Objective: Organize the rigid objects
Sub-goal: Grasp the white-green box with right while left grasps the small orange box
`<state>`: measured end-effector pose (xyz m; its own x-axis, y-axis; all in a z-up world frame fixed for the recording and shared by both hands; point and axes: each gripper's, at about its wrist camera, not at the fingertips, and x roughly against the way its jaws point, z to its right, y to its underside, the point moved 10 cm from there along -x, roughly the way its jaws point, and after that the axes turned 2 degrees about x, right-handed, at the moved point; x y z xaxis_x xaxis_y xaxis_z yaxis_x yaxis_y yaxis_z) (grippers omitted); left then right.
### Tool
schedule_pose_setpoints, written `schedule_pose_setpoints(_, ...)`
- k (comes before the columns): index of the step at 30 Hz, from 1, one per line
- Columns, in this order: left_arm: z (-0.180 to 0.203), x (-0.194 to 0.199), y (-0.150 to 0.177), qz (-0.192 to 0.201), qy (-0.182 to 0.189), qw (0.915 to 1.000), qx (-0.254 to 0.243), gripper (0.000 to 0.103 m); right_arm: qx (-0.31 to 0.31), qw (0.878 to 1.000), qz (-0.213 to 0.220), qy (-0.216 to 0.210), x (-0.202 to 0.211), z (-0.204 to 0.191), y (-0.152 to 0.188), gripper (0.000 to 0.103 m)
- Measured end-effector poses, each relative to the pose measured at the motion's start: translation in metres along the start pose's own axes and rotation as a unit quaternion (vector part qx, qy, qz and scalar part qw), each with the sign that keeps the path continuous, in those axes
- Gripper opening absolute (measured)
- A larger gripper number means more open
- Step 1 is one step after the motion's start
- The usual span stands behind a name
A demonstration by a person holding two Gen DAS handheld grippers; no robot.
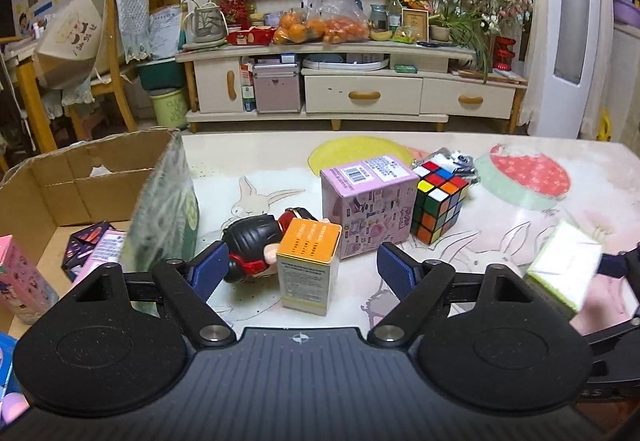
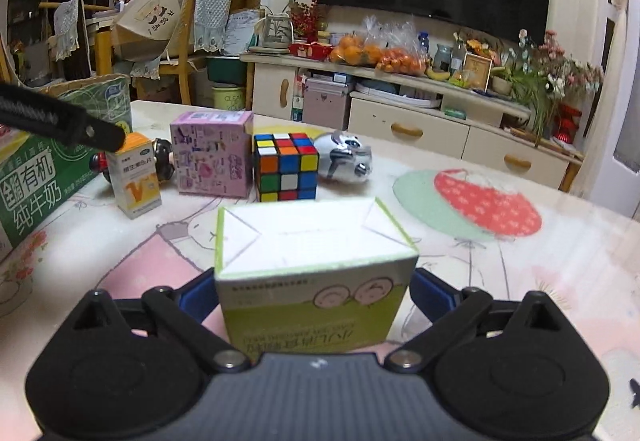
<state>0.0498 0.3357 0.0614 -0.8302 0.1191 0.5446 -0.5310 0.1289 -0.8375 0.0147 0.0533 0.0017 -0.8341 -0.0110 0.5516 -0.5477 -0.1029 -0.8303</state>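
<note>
My right gripper (image 2: 314,297) is open, its blue pads flanking a green-and-white box (image 2: 316,273) without clearly pressing it. In the left wrist view that box (image 1: 564,269) is at the right edge. My left gripper (image 1: 302,271) is open and low over the table, with a small orange-and-white box (image 1: 310,265) standing just beyond its fingertips, untouched. Behind that box a black-haired doll (image 1: 256,245) lies on its side. Further right stand a pink box (image 1: 368,201) and a Rubik's cube (image 1: 438,205), with a silver toy (image 2: 346,157) behind the cube.
An open cardboard box (image 1: 60,181) at the left holds several small boxes. A green milk carton (image 1: 168,209) forms its near side next to my left finger. The table (image 2: 520,281) has a patterned cover. A TV cabinet stands beyond the far edge.
</note>
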Motion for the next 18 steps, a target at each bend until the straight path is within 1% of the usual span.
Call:
schedule_pose_setpoints(3,0.002,-0.011,0.002,0.001,-0.013,0.9999,-0.001,0.096,-0.014,1.000,-0.005,-0.009,-0.003,0.002,0.001,0.098)
schedule_pose_setpoints(6,0.003,-0.023,0.001,0.000,-0.021,0.9998,0.004,0.094,-0.009,1.000,-0.006,-0.008,-0.005,0.001,0.002,0.097)
schedule_pose_setpoints(7,0.004,-0.025,0.002,-0.001,-0.025,0.9997,0.005,0.091,-0.008,1.000,-0.006,-0.008,-0.006,0.001,0.002,0.097)
schedule_pose_setpoints(9,0.006,-0.031,0.003,-0.005,-0.035,0.9994,0.008,0.084,-0.010,1.000,-0.005,-0.009,-0.009,0.002,0.002,0.096)
schedule_pose_setpoints(10,0.005,-0.033,0.004,-0.008,-0.039,0.9991,0.011,0.077,-0.013,1.000,-0.004,-0.009,-0.010,0.004,0.002,0.092)
schedule_pose_setpoints(11,0.007,-0.036,0.003,-0.010,-0.041,0.9990,0.014,0.073,-0.016,1.000,-0.004,-0.012,-0.011,0.004,0.001,0.087)
schedule_pose_setpoints(12,0.007,-0.036,0.002,-0.007,-0.045,0.9988,0.015,0.072,-0.018,1.000,-0.004,-0.013,-0.011,0.005,0.001,0.087)
schedule_pose_setpoints(14,0.007,-0.034,0.000,-0.002,-0.050,0.9987,0.014,0.062,-0.021,1.000,-0.004,-0.014,-0.013,0.007,0.001,0.087)
schedule_pose_setpoints(15,0.008,-0.033,0.000,-0.001,-0.050,0.9986,0.014,0.060,-0.023,1.000,-0.006,-0.015,-0.014,0.007,0.001,0.087)
schedule_pose_setpoints(16,0.009,-0.033,-0.001,-0.001,-0.048,0.9987,0.015,0.054,-0.027,1.000,-0.005,-0.015,-0.014,0.008,0.001,0.086)
schedule_pose_setpoints(18,0.011,-0.033,-0.002,-0.002,-0.045,0.9988,0.020,0.048,-0.034,0.999,-0.005,-0.017,-0.014,0.010,0.001,0.086)
